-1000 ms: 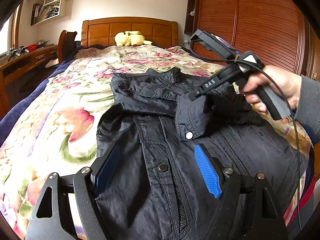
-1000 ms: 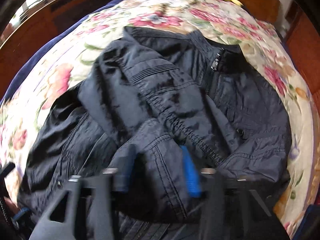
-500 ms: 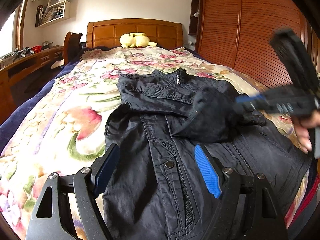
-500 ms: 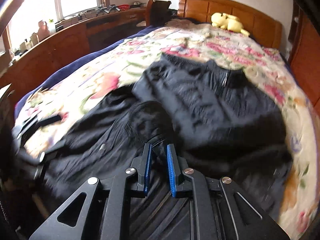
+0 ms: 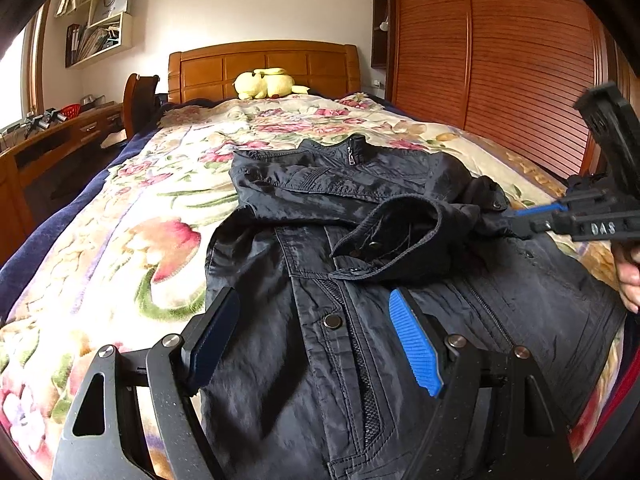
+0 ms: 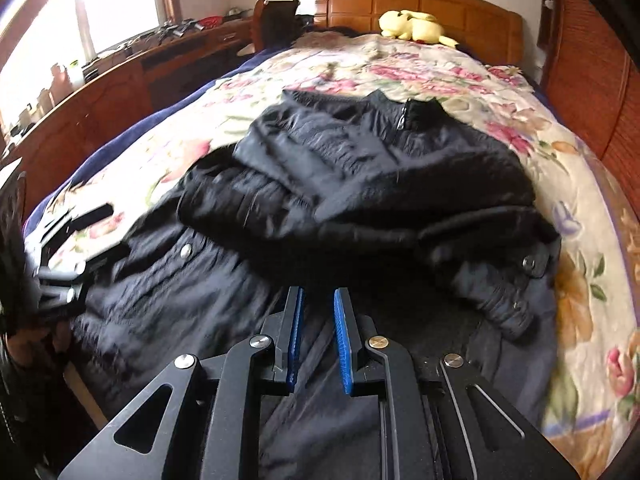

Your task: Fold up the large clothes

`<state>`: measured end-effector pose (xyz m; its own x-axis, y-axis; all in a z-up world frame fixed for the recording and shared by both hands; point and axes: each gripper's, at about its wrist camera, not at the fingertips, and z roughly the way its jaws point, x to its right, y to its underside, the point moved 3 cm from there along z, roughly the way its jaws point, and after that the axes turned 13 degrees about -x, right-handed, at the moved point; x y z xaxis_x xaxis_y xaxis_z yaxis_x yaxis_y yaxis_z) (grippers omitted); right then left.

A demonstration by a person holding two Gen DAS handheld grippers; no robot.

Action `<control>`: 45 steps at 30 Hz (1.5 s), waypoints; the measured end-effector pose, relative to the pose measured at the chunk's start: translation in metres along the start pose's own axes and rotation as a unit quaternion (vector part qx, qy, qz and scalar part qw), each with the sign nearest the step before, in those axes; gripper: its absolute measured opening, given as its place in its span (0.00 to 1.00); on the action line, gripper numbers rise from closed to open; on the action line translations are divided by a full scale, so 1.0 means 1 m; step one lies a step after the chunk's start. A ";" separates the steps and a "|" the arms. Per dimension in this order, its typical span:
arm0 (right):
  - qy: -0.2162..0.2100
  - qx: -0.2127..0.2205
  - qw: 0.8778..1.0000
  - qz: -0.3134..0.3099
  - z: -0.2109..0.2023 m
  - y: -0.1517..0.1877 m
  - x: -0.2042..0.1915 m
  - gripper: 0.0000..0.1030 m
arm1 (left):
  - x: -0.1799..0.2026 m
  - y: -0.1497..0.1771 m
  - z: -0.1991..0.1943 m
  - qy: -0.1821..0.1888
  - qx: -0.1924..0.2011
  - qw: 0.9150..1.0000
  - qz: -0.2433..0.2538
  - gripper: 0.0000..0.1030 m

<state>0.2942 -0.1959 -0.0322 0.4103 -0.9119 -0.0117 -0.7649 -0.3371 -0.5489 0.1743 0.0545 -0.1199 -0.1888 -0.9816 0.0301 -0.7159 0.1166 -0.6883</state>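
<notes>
The left gripper (image 5: pixel 314 334) sits at the bottom of its own view, jaws spread wide with nothing between them, poised over the jacket's (image 5: pixel 360 280) front placket and its snap. In the right wrist view it shows only as a blurred dark shape at the left edge.

The right gripper (image 6: pixel 318 336) fills the lower middle of its view, its blue pads (image 6: pixel 343 344) close together and opening; no cloth is caught between them, only jacket fabric lying beyond. From the left wrist view it juts in at the right edge, with part of a hand (image 5: pixel 630 280) below it.

The jacket lies front-up on the floral bedspread (image 5: pixel 120 240), collar toward the headboard (image 5: pixel 264 68) at the top of the frame. One sleeve is folded across the chest, its cuff (image 5: pixel 396 240) lying open near the centre. I judge the sleeve fold done, or nearly; the cuff looks rumpled and may want flattening. The lower body is not folded up yet, so most of the task remains.

The hem is cut off at the bottom of both views, behind the grippers. The right wrist view is smeared, so the sleeve seams there are hard to read. How the second sleeve lies I cannot tell. A yellow plush (image 5: pixel 268 82) rests by the headboard.
</notes>
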 end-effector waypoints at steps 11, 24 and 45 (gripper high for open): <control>-0.035 0.003 0.999 -0.035 0.017 -0.051 -0.059 0.50 | -0.012 0.002 -0.011 -0.001 0.005 1.000 -0.007 0.76; -0.035 -0.053 0.997 -0.039 0.054 -0.037 -0.063 0.18 | -0.027 0.003 -0.017 0.001 0.010 1.000 -0.020 0.76; -0.045 -0.021 0.999 -0.005 0.028 0.048 -0.004 0.47 | 0.037 -0.008 0.019 0.024 -0.029 0.999 0.027 0.76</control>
<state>0.2698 -0.2021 -0.0824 0.4594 -0.8844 -0.0825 -0.7796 -0.3570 -0.5146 0.1860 0.0143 -0.1268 -0.2593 -0.9654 0.0296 -0.7408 0.1791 -0.6474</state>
